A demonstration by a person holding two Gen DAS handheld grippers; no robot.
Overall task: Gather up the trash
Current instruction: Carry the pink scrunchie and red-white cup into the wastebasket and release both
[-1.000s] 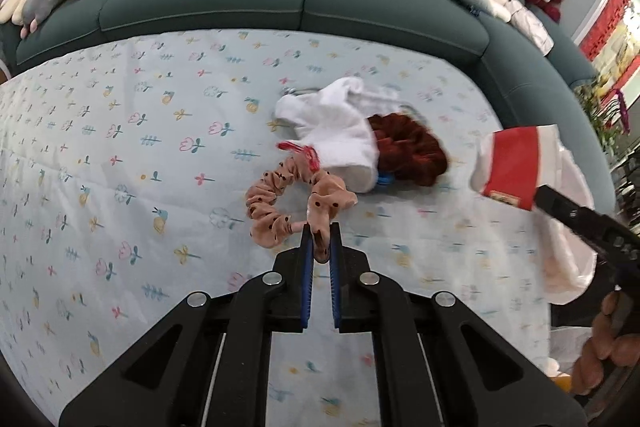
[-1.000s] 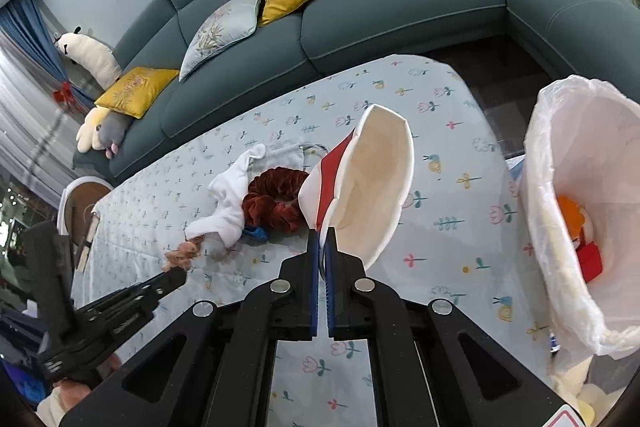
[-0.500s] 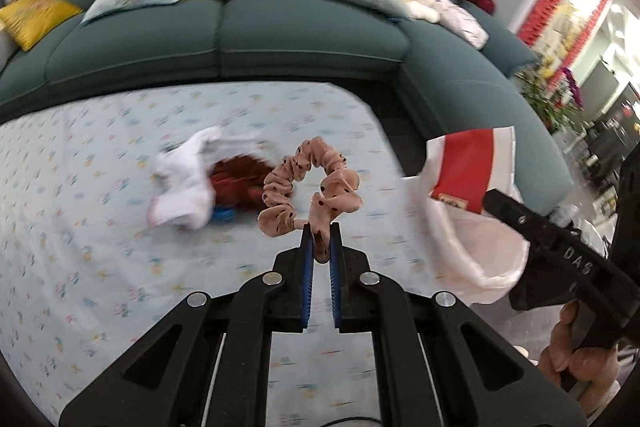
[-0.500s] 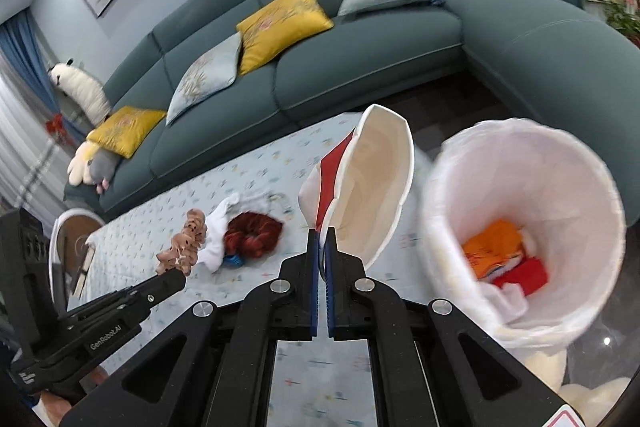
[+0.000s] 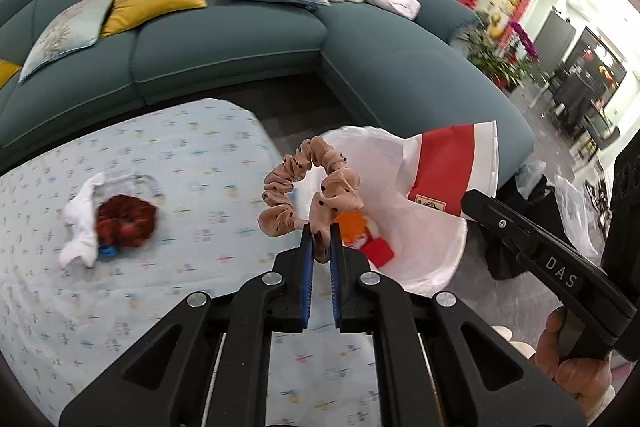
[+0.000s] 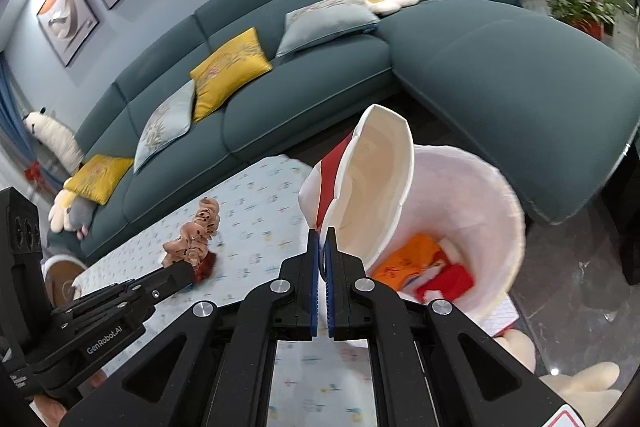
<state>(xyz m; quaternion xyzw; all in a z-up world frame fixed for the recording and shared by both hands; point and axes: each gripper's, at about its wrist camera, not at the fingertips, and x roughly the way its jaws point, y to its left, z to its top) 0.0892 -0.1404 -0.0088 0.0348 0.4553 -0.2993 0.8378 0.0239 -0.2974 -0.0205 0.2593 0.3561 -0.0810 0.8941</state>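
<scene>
My left gripper (image 5: 320, 229) is shut on a pink dotted scrunchie (image 5: 308, 183) and holds it in the air at the near rim of the white-lined trash bin (image 5: 436, 247). The scrunchie also shows in the right wrist view (image 6: 196, 233). My right gripper (image 6: 323, 231) is shut on a red and white paper cup (image 6: 372, 183), held tilted over the bin (image 6: 492, 227). The bin holds orange and red wrappers (image 6: 424, 267). A white cloth (image 5: 82, 227) and a dark red scrunchie (image 5: 124, 221) lie on the patterned table (image 5: 180, 187).
A teal corner sofa (image 5: 240, 39) with yellow and grey cushions wraps around the table's far side. Dark floor (image 5: 304, 107) lies between sofa and table. Plush toys sit on the sofa back. Pale soft items lie on the floor by the bin (image 6: 576, 383).
My left gripper has lifted the pink scrunchie off the table and swung it right to the bin. My right gripper has carried the cup right, over the bin's mouth.
</scene>
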